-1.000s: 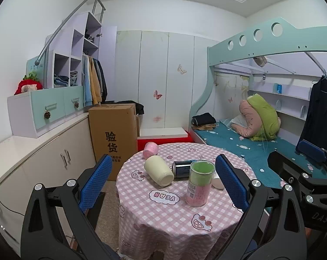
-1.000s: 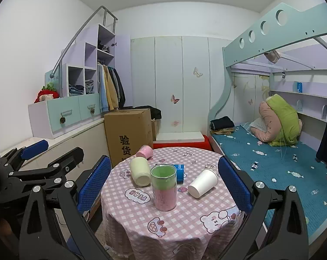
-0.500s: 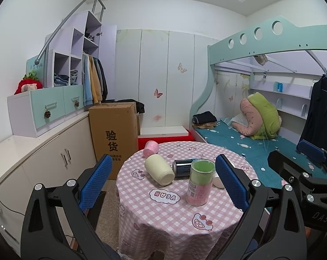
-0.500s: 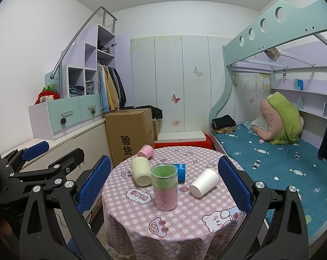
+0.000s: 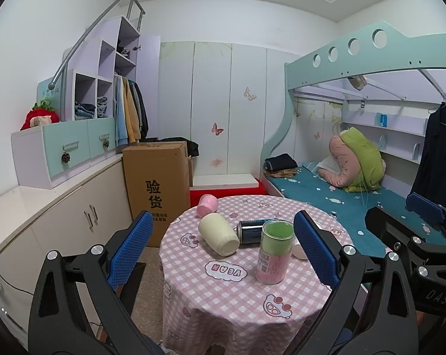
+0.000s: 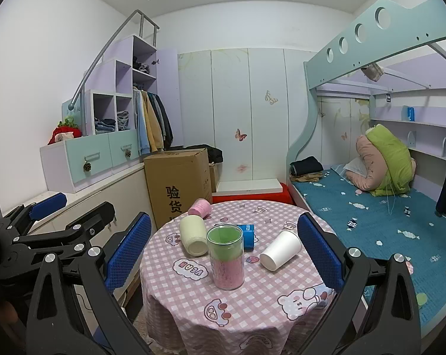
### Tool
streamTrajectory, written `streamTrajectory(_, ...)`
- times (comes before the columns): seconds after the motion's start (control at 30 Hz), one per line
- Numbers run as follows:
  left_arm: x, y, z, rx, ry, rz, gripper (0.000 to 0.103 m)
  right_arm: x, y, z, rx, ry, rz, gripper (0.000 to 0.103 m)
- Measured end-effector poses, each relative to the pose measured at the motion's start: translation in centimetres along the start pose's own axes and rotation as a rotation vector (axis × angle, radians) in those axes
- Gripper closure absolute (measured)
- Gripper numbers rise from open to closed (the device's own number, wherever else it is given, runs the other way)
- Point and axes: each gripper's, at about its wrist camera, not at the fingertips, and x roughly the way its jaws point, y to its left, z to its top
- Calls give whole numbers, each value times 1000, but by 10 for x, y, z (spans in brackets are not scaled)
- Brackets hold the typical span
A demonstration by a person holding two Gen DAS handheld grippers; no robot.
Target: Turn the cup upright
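Observation:
A round table with a pink checked cloth (image 5: pixel 223 290) (image 6: pixel 252 304) carries several cups. A cream cup (image 5: pixel 218 233) (image 6: pixel 193 235), a pink cup (image 5: pixel 206 205) (image 6: pixel 200 207) and a white paper cup (image 6: pixel 280 250) lie on their sides. A clear tumbler with green and pink inside (image 5: pixel 274 256) (image 6: pixel 226 257) stands upright. A blue can (image 5: pixel 251 231) (image 6: pixel 248 235) lies behind it. My left gripper (image 5: pixel 221 251) and right gripper (image 6: pixel 224 251) are both open and empty, short of the table.
A cardboard box (image 5: pixel 156 189) stands on the floor left of the table. White cabinets (image 5: pixel 45 222) run along the left wall. A bunk bed with a blue mattress (image 6: pixel 371 216) lies to the right. The other gripper shows at the edge of each view.
Both grippers have drifted slightly; the view of the table has barely shifted. Nothing on the table has moved.

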Motion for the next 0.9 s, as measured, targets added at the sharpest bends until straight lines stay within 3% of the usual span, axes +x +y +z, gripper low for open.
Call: streamTrajectory(0.9, 10, 2, -3, -2, 4, 19, 7, 19, -1, -2, 17, 23, 7, 7)
